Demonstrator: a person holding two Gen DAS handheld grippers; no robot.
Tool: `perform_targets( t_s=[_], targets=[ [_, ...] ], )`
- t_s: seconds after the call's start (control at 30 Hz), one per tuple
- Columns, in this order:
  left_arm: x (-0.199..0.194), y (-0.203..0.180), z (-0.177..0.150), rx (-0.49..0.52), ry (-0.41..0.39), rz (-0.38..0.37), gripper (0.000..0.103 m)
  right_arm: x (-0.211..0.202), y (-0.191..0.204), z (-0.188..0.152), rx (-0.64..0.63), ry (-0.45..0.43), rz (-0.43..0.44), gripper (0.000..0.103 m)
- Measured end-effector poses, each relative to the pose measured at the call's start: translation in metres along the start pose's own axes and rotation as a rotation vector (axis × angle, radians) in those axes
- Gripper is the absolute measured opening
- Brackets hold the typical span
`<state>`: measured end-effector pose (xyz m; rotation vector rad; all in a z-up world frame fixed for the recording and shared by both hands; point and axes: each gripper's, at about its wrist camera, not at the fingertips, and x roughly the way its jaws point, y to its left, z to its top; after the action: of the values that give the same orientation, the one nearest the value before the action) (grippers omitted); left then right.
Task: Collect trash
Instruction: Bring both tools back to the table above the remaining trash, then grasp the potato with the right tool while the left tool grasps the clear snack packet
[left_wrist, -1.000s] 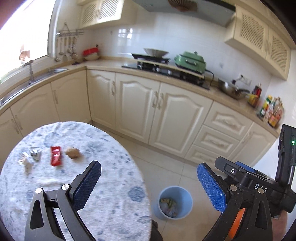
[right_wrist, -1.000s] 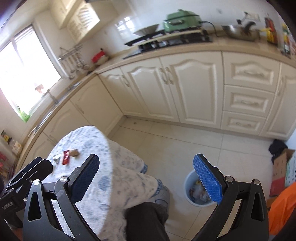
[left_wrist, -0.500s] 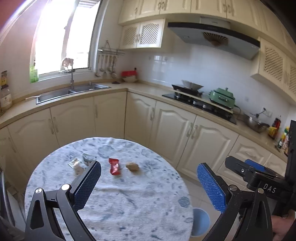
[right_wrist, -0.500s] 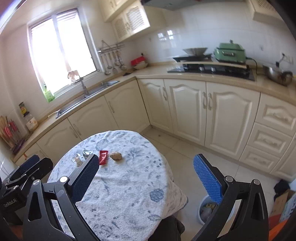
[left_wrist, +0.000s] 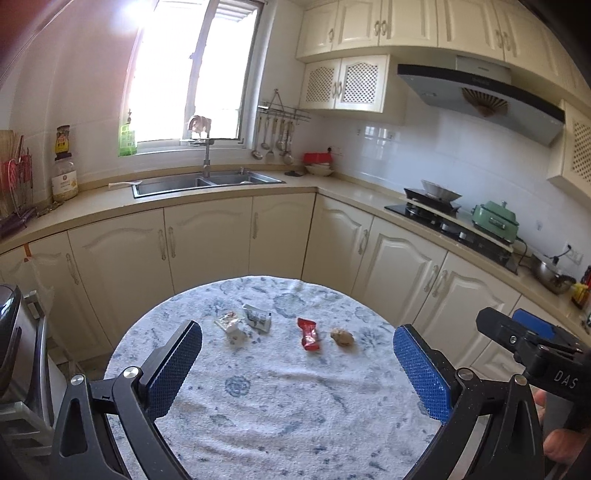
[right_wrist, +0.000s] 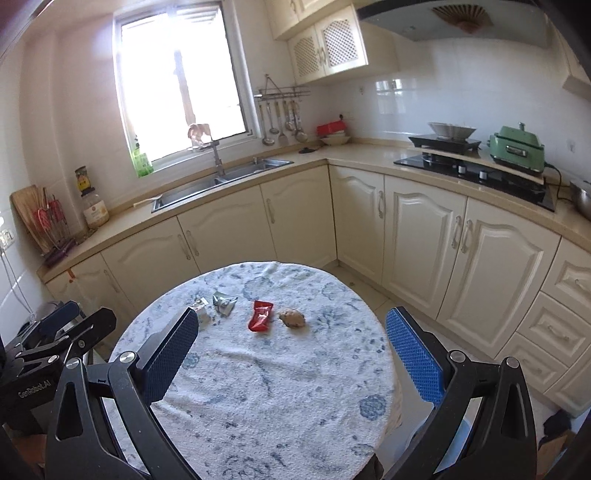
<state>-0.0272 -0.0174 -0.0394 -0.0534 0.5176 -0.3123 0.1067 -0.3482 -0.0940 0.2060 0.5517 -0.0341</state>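
While both grippers hovered, trash lay untouched on the round blue-patterned cloth-covered worktop (left_wrist: 280, 406).
Left gripper (left_wrist: 297, 363) and right gripper (right_wrist: 291, 354) fingers stood apart, empty; red foil wrapper (left_wrist: 308, 334) beside brown crumpled scrap (left_wrist: 342, 336).

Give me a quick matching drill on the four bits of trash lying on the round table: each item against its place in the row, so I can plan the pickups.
Items:
1. red foil wrapper
2. brown crumpled lump
3. silver-green torn packet
4. white crumpled wrapper

Places in the left wrist view:
A. far left of the row
B. far right of the row
C. second from left
D. second from right

Pairs: 1-D, 2-B, 3-C, 4-A
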Motion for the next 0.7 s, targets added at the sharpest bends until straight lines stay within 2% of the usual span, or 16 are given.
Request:
perform_targets(
  t_s=[0.3,0.5,0.7],
  targets=[
    [0.040,0.043,0.011,-0.055,0.055,0.079,0.102,0.056,0.037,-0.001,-0.081,0.080,0.073,0.103],
    [0.096,0.067,0.021,-0.080,0.121,0.108,0.102,0.116,0.045,-0.012,-0.103,0.176,0.079,0.103],
    [0.170,0.082,0.027,-0.084,0.194,0.133,0.102,0.189,0.033,-0.026,-0.083,0.287,0.052,0.103]
  ],
)
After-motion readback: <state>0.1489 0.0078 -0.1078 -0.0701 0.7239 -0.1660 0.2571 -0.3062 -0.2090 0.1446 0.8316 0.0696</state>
